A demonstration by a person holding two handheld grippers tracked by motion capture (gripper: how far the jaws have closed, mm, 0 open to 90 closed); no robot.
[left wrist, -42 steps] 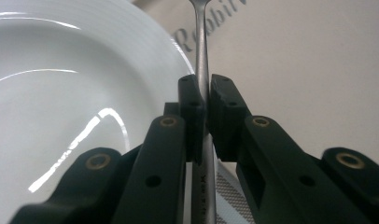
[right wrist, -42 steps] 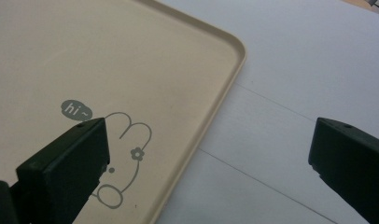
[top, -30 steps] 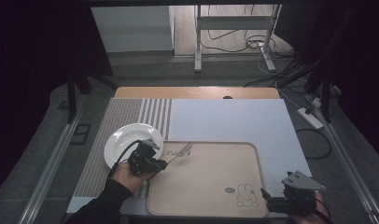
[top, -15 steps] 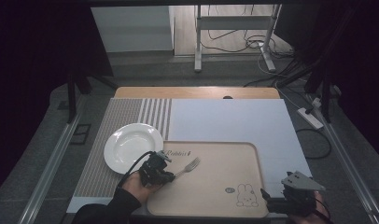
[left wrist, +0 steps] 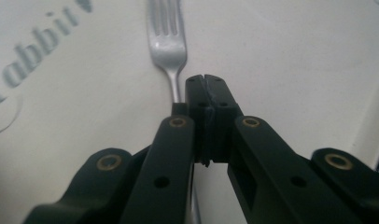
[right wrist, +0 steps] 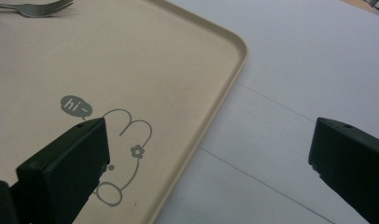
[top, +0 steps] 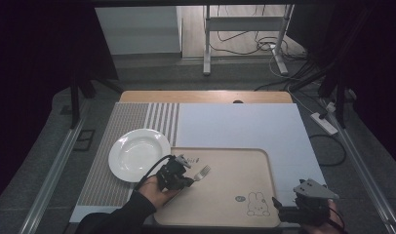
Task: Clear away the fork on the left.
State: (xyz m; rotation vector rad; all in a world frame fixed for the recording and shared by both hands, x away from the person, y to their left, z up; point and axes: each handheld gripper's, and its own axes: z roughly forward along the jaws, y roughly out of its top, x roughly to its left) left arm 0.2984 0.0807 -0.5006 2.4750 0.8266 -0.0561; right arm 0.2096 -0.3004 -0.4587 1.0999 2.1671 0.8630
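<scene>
The left gripper (top: pixel 184 178) sits over the near-left part of the beige tray (top: pixel 254 161), its jaws pressed together with no gap between the tips. The fork (top: pixel 202 172) lies flat on the tray floor directly ahead of those tips, tines pointing away from the gripper toward the tray's middle. In the left gripper view the fork (left wrist: pixel 168 42) runs its handle back beside and under the left jaw; the closed pads (left wrist: pixel 211 93) sit just to the right of the handle neck rather than around it, so the jaws are clenched on nothing that can be made out. Whether a jaw touches the handle cannot be told. The tray holds the fork and otherwise bare floor, with printed lettering near the fork and a rabbit drawing (top: pixel 256 204) with an "hi~" bubble toward its near-right corner. A white plate (top: pixel 140 154), with nothing on it, rests on the striped placemat (top: pixel 108 185) just left of the tray, apart from the fork. The right gripper (top: pixel 286 210) hangs at the tray's near-right corner, well apart from the fork; in the right gripper view its jaws stand wide, spanning the tray rim (right wrist: pixel 234 79) and the white table mat (right wrist: pixel 309 70).
</scene>
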